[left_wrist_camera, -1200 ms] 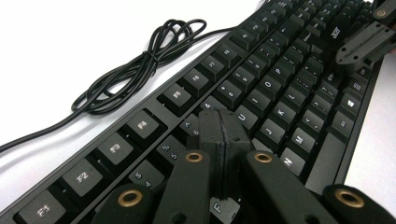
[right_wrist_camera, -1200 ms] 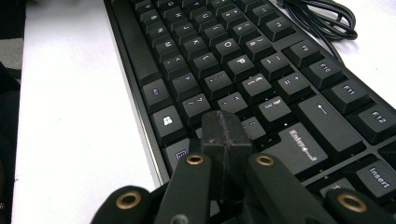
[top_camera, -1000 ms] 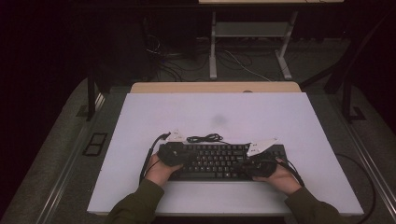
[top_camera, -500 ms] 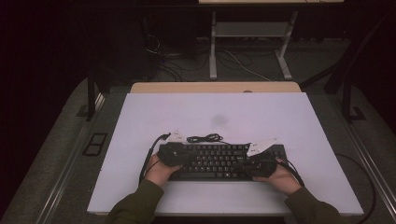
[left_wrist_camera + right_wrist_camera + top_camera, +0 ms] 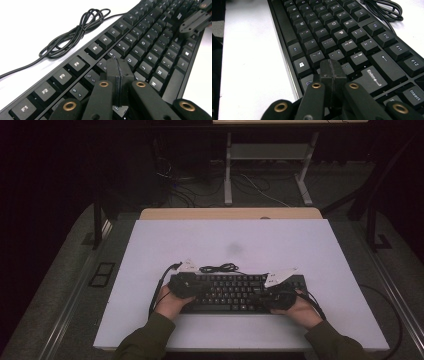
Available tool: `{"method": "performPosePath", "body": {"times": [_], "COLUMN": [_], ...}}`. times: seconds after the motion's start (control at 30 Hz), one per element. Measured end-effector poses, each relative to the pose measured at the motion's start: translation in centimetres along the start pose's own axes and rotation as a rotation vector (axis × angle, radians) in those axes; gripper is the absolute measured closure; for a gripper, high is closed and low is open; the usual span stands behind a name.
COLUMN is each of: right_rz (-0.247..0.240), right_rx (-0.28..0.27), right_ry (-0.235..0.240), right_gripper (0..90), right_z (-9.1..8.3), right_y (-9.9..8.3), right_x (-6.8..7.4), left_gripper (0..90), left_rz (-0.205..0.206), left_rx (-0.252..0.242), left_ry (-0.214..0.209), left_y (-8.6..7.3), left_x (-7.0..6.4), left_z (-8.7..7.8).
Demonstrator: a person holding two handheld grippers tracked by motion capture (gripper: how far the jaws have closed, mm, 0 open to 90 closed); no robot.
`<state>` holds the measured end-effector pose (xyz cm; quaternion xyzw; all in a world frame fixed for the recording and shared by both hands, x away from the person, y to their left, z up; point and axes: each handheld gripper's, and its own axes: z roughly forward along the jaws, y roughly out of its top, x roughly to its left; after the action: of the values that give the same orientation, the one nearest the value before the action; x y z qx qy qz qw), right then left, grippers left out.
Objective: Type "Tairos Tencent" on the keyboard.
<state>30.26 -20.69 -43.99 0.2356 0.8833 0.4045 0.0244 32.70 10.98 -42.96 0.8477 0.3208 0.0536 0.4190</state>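
Left gripper [image 5: 117, 75]: jaws pressed together, nothing between, tips over keyboard [image 5: 140, 47] number/letter rows near its left end. Right gripper [image 5: 332, 75]: jaws likewise closed on nothing, tips over keys beside Enter, near right end. Keyboard lies flat on white table [image 5: 150, 260], directly under both grippers, spanning between them. Beyond the keyboard's far edge: its coiled black cable [image 5: 72, 32] on tabletop. No containers in sight. Nothing blocking keys.
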Motion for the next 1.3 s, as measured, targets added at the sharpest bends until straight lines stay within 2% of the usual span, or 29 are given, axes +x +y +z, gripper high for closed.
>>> {"method": "performPosePath", "body": {"times": [0.07,0.17,0.37,0.47,0.53,0.63,0.9,1.1,1.2,1.3], "right_rz": [0.0,0.001,0.001,0.001,0.0,0.0,0.002,0.023,0.033,0.042], "right_rx": [0.0,0.0,0.0,0.0,0.0,0.0,-0.013,-0.062,-0.082,-0.086], "right_ry": [0.0,0.0,0.001,0.001,0.001,0.001,0.012,0.025,0.025,0.009], "right_gripper": [89.7,89.7,89.7,89.7,89.7,89.7,89.7,88.7,82.8,71.4], "right_z": [0.0,0.0,0.0,-0.01,0.0,0.0,-0.14,-0.64,-0.87,-0.91], "right_y": [0.0,0.0,0.0,0.0,-0.01,0.0,-0.01,0.08,0.17,0.14], "right_x": [0.0,0.0,-0.01,-0.01,-0.02,-0.02,-0.17,-0.3,-0.37,-0.46], "left_gripper": [88.8,81.6,57.0,40.2,25.8,18.1,17.1,15.4,14.7,14.5], "left_rz": [-0.006,-0.001,0.014,0.014,0.011,0.005,0.024,0.025,0.03,0.028], "left_rx": [-0.015,-0.028,-0.058,-0.063,-0.064,-0.083,-0.087,-0.095,-0.094,-0.097], "left_ry": [-0.002,-0.005,0.004,0.005,0.013,0.018,0.012,0.01,0.007,0.004], "left_y": [0.05,0.03,0.12,0.04,0.01,0.03,-0.03,-0.13,-0.15,-0.2], "left_x": [-0.05,0.02,-0.24,-0.32,-0.3,-0.31,-0.42,-0.42,-0.45,-0.49], "left_z": [-0.17,-0.32,-0.43,-0.38,-0.33,-0.35,-0.34,-0.34,-0.44,-0.51]}}
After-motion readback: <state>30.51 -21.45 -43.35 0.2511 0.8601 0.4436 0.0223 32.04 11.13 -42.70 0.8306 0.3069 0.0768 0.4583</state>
